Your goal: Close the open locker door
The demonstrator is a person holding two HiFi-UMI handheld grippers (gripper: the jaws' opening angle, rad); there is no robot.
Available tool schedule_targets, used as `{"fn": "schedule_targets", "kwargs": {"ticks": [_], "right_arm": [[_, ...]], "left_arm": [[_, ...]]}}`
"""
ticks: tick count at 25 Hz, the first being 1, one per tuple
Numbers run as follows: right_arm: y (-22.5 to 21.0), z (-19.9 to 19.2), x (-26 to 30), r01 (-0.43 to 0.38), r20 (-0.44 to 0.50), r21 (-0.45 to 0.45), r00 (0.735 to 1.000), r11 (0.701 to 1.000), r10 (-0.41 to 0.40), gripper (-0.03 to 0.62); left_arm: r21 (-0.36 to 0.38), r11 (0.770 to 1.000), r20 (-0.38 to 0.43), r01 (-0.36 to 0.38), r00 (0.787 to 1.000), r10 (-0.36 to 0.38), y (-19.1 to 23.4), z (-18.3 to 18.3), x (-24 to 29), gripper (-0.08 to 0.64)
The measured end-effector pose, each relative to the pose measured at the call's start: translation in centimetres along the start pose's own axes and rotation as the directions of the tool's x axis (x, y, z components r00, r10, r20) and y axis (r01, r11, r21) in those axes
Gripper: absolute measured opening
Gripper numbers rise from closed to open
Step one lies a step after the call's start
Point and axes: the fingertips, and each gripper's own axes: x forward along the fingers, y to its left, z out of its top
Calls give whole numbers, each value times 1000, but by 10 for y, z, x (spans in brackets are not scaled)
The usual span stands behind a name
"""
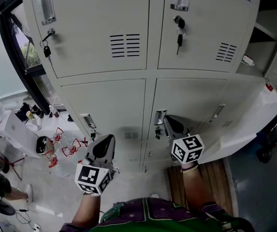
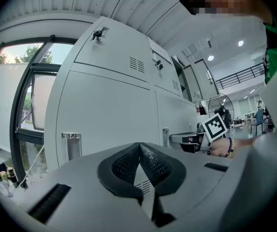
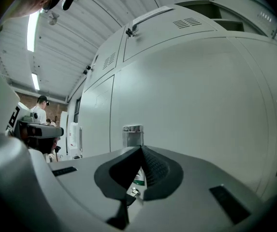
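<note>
Standing square to a bank of lockers [image 1: 104, 47], two rows showing.

Left claw [image 1: 107, 141]: clenched, nothing in it. It is held level in front of the lower left door, apart from it.

Right claw [image 1: 169, 122]: clenched too, empty. It points level at the metal handle [image 3: 132, 135] of the closed lower middle door, close to it; contact can't be told.

Open door [image 1: 249, 122]: lower row, at the right end of the bank. It hangs out from the cabinet face toward the person. Its own handle [image 1: 218, 111] sits slanted on the edge nearest the middle column, so I judge that to be the free edge, with the hinges on the far right. The door's long axis runs upright.

An upper compartment [image 1: 269, 25] above it at the right end also stands open, with a shelf visible inside.

Key relation: the open door lies to the right of the right claw and just beside it, and well apart from the left claw. The right hand is clearly the nearer one.

Judgement: closing has not started. The next move likely calls for shifting the right claw rightward onto the door face near its handle edge, then pushing it toward the cabinet. A push near the hinge side would do little.
</note>
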Motion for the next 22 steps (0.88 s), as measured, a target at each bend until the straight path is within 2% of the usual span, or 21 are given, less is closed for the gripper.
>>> {"fn": "schedule_targets", "kwargs": {"ticks": [12, 22], "right_arm": [[-7, 3, 1, 34, -3, -1, 999, 999, -34, -8], [-7, 7, -13, 101, 0, -16, 995, 995, -101, -8]], "left_arm": [[-2, 1000, 6, 17, 1000, -17, 6, -5, -7, 21], [-28, 999, 3, 33, 999, -33, 17, -8, -24, 21]]}}
